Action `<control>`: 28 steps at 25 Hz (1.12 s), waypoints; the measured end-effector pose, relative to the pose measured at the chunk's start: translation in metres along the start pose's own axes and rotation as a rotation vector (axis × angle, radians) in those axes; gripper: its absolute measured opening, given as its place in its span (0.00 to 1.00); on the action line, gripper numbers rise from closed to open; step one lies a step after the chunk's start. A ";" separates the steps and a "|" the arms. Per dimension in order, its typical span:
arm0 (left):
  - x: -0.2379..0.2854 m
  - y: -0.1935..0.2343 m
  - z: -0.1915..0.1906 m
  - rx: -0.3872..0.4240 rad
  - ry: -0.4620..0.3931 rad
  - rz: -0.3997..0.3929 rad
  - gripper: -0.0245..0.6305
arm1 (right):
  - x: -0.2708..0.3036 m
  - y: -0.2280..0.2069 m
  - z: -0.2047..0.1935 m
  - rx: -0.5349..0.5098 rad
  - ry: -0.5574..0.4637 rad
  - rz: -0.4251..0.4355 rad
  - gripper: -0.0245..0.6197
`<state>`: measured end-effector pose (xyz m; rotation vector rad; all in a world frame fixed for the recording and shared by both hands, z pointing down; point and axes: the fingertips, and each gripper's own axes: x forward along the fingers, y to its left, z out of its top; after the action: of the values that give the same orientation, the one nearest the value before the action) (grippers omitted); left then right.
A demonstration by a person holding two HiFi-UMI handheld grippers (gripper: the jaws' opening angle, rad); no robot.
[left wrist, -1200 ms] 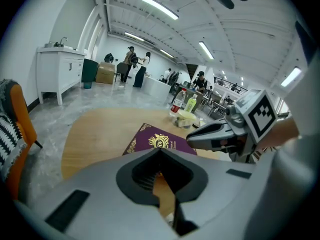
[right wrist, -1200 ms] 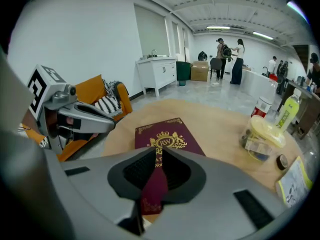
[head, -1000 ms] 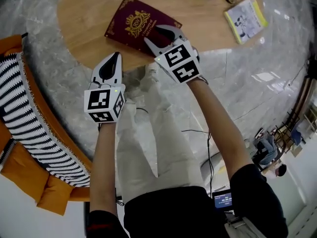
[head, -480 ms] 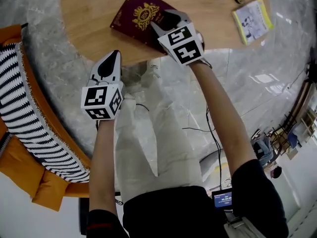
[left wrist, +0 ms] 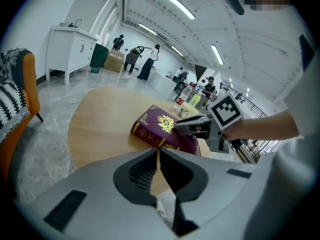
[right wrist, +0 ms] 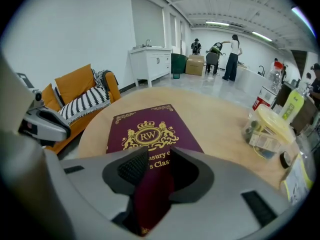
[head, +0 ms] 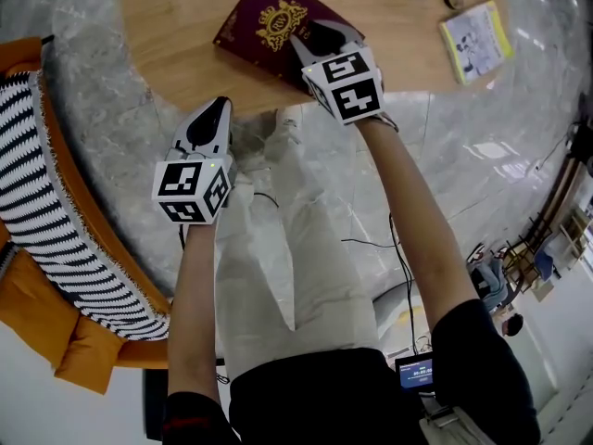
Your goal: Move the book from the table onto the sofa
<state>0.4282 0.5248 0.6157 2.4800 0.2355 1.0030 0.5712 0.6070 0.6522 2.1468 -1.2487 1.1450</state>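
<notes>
A maroon hardback book point(head: 269, 17) with a gold crest lies flat on the round wooden table point(head: 176, 26), also seen from the left gripper view point(left wrist: 160, 129). My right gripper point(head: 315, 40) straddles the book's near edge. Its jaws have just been closing with the book point(right wrist: 145, 129) between them, and both pads now meet its covers point(right wrist: 157, 159). My left gripper point(head: 216, 114) hovers shut and empty at the table's near rim, left of the book, jaws touching point(left wrist: 159, 151). The orange sofa point(head: 37, 193) with a striped throw stands to the left.
A yellow booklet point(head: 475, 37) lies at the table's right side. A clear lidded jar point(right wrist: 267, 129) and bottles stand right of the book. The person's legs are under the table edge. Glossy marble floor surrounds the table; people stand far off.
The right gripper has slid further onto the book's near edge and its jaws have narrowed on it. The left gripper has drifted slightly down, staying shut.
</notes>
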 end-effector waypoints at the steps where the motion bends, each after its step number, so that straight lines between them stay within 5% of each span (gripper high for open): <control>1: 0.000 -0.001 -0.001 -0.004 0.001 -0.004 0.06 | 0.000 0.001 -0.001 0.007 -0.002 -0.001 0.25; 7: 0.003 -0.002 -0.008 -0.021 0.016 -0.015 0.08 | -0.003 0.014 -0.008 0.011 -0.003 0.005 0.25; 11: 0.002 0.001 -0.020 -0.051 0.040 -0.026 0.21 | -0.005 0.030 -0.011 0.004 -0.005 0.016 0.25; 17: -0.001 0.007 -0.039 -0.107 0.064 -0.032 0.27 | -0.010 0.065 -0.019 -0.042 -0.001 0.065 0.25; 28: -0.010 0.019 -0.066 -0.326 0.047 -0.084 0.44 | -0.014 0.108 -0.030 -0.084 0.001 0.112 0.25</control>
<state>0.3750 0.5276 0.6597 2.1376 0.1734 0.9800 0.4620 0.5791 0.6521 2.0374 -1.4067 1.1166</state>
